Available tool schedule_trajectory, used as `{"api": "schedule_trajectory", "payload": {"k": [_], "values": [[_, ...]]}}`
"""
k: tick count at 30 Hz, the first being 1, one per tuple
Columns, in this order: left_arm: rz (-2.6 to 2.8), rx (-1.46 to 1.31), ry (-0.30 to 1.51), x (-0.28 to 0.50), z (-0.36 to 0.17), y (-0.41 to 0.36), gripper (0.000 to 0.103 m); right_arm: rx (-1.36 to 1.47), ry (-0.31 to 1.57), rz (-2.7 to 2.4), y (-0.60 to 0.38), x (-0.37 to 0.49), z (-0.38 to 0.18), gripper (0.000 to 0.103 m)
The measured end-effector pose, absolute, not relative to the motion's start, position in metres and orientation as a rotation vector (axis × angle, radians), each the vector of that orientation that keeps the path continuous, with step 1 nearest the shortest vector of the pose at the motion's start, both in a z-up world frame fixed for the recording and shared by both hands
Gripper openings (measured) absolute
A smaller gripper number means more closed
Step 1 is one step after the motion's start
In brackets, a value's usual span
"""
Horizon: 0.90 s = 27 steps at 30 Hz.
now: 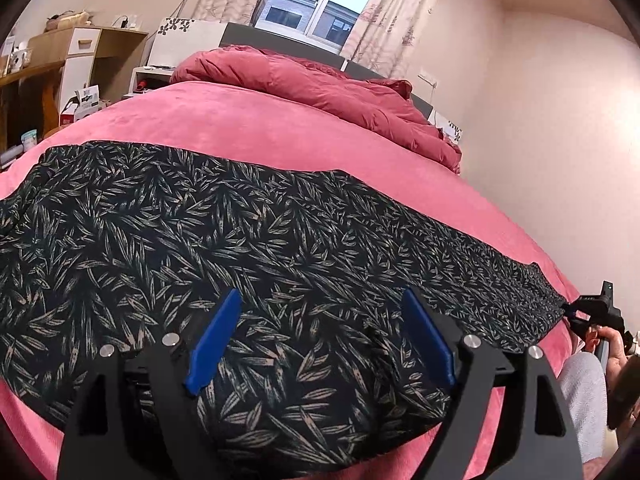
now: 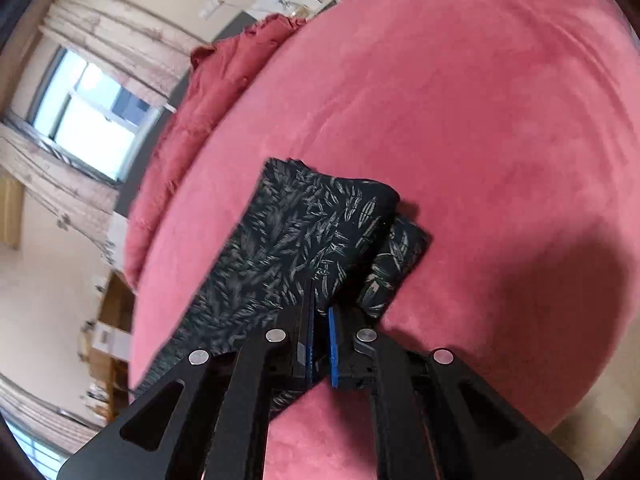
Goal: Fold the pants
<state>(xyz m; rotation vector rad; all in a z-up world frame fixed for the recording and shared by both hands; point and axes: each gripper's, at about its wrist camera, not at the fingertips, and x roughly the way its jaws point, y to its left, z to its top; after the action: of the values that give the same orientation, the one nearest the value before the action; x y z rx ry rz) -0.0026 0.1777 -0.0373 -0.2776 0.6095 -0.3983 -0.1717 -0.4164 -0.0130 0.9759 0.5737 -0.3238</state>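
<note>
Leaf-print pants (image 1: pixel 240 232) lie flat on pink bed (image 1: pixel 280 128); R gripper (image 2: pixel 320 320) pinches leg hem, probably to fold; L gripper (image 1: pixel 320 340) spread above fabric.

Pink bed (image 1: pixel 280 132): leaf-print pants (image 1: pixel 240 240), crumpled duvet (image 1: pixel 320 88).

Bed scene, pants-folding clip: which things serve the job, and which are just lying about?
Job:
- leaf-print pants
- left tool, open over them
- right tool, shut on the leg end
- pink bed cover

Lying about:
- red duvet
- wooden desk
- curtains
</note>
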Motion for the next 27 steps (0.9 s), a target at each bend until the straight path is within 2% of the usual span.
{"api": "schedule_trajectory", "payload": {"k": [2,4,8,11,19,21,23,27], "values": [[-0.402,-0.269,0.606,-0.005,-0.035,0.173,0.084,1.019,0.572,-0.326,-0.422,-0.17,-0.012,0.013],[-0.423,-0.249,0.609,-0.006,-0.033,0.165,0.085,1.008,0.58,-0.41,-0.424,-0.177,-0.008,0.013],[-0.454,-0.201,0.612,-0.01,-0.029,0.148,0.087,0.789,0.489,-0.566,-0.402,-0.175,0.041,0.014],[-0.498,-0.223,0.623,-0.01,-0.022,0.136,0.087,0.627,0.598,-0.421,-0.359,-0.132,0.057,0.014],[-0.634,-0.11,0.67,0.001,-0.008,0.061,0.087,0.379,0.903,-0.115,-0.245,-0.017,0.032,0.014],[-0.66,-0.083,0.743,0.008,-0.017,0.045,0.086,0.353,0.966,-0.131,-0.234,0.003,0.017,0.014],[-0.651,-0.043,0.82,0.009,-0.031,0.037,0.08,0.327,0.93,-0.178,-0.239,0.016,0.007,0.012],[-0.655,0.086,0.777,-0.015,-0.034,0.033,0.08,0.385,0.868,-0.188,-0.251,0.016,0.007,0.012]]}}
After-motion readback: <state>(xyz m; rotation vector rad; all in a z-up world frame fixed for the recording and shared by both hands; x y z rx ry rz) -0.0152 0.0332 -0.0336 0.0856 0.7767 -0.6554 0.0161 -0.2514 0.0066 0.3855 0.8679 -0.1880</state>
